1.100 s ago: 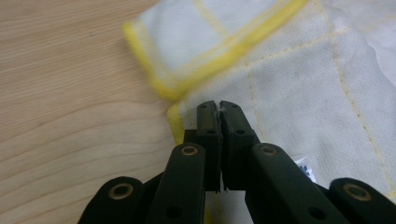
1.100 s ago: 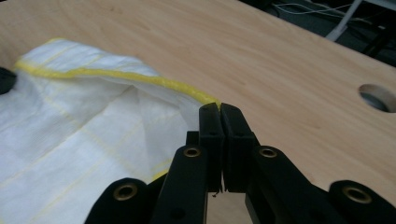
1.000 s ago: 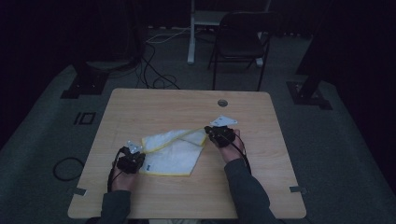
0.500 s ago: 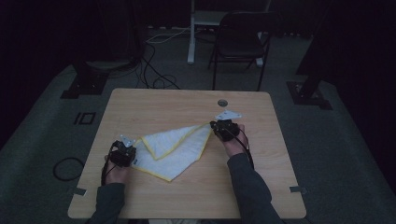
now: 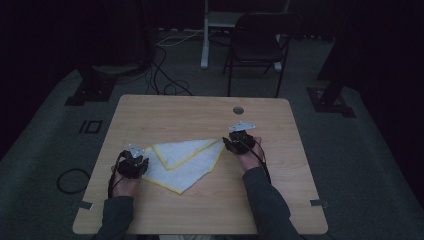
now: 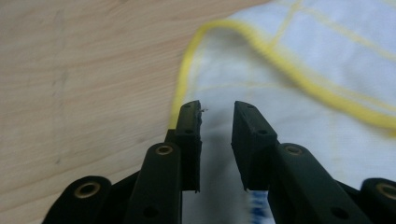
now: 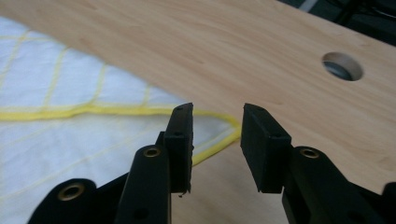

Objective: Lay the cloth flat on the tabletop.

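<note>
1. White cloth with a yellow edge lies on the wooden table, near the middle, folded over into a shape with pointy corners.
2. We judge that we are folding this cloth, and that one fold is now laid down flat.
3. Our left gripper sits at the left corner of the cloth. Its jaws have just been opening and stand a bit apart, with the cloth lying under the gap and not pinched.
4. Our right gripper sits at the right corner. Its jaws have just been opening too, and they hold nothing; the yellow tip lies just below them.
5. Next we think we need to pick new corners or an edge, pinch them softly, and lift them over for another fold.
6. Up close the cloth looks soft and a little fuzzy, with thin yellow lines making squares.
7. Our table is smooth, pale wood with a round hole at the far side.
</note>
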Demonstrator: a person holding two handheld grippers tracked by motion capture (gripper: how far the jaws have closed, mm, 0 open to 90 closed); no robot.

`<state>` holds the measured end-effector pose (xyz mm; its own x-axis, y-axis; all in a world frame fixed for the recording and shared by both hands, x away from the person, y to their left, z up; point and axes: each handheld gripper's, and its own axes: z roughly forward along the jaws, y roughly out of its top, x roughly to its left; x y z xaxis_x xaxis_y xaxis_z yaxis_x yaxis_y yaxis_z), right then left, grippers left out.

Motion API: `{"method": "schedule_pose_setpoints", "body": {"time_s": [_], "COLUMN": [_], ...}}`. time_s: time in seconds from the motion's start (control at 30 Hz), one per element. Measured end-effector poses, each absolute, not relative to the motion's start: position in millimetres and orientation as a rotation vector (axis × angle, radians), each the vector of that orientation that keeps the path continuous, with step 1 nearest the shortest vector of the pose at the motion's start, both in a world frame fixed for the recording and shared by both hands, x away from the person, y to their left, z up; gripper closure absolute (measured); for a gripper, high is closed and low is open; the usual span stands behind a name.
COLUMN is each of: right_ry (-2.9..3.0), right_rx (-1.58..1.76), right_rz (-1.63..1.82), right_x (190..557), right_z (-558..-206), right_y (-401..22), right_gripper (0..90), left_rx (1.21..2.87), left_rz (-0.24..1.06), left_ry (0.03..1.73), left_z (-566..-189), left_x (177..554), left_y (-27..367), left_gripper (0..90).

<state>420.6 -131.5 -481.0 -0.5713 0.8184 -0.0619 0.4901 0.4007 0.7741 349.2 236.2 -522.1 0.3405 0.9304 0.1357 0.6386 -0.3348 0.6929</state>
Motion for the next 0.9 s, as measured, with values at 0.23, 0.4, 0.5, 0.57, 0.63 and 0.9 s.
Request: {"method": "schedule_pose_setpoints", "body": {"time_s": [0.23, 0.4, 0.5, 0.57, 0.63, 0.9], "right_ry": [2.3, 2.35, 2.376, 2.393, 2.407, 2.455], "right_rx": [1.055, 0.998, 0.97, 0.945, 0.924, 0.884], "right_rz": [1.045, 1.062, 1.075, 1.076, 1.082, 1.106], "right_x": [395, 375, 366, 362, 359, 350], "right_z": [-497, -511, -516, -518, -520, -527], "right_y": [-120, -110, -102, -97, -93, -78], "right_gripper": [62.4, 61.6, 59.5, 59.2, 59.1, 57.6], "left_rx": [2.127, 2.16, 2.169, 2.176, 2.193, 2.28], "left_rz": [0.703, 0.691, 0.651, 0.626, 0.62, 0.582], "left_ry": [1.221, 1.14, 1.079, 1.041, 1.015, 0.995], "left_z": [-517, -516, -516, -517, -517, -527], "left_x": [341, 338, 336, 336, 335, 340], "left_y": [213, 202, 197, 194, 191, 180], "left_gripper": [68.3, 67.2, 65.3, 63.8, 62.6, 60.2]}}
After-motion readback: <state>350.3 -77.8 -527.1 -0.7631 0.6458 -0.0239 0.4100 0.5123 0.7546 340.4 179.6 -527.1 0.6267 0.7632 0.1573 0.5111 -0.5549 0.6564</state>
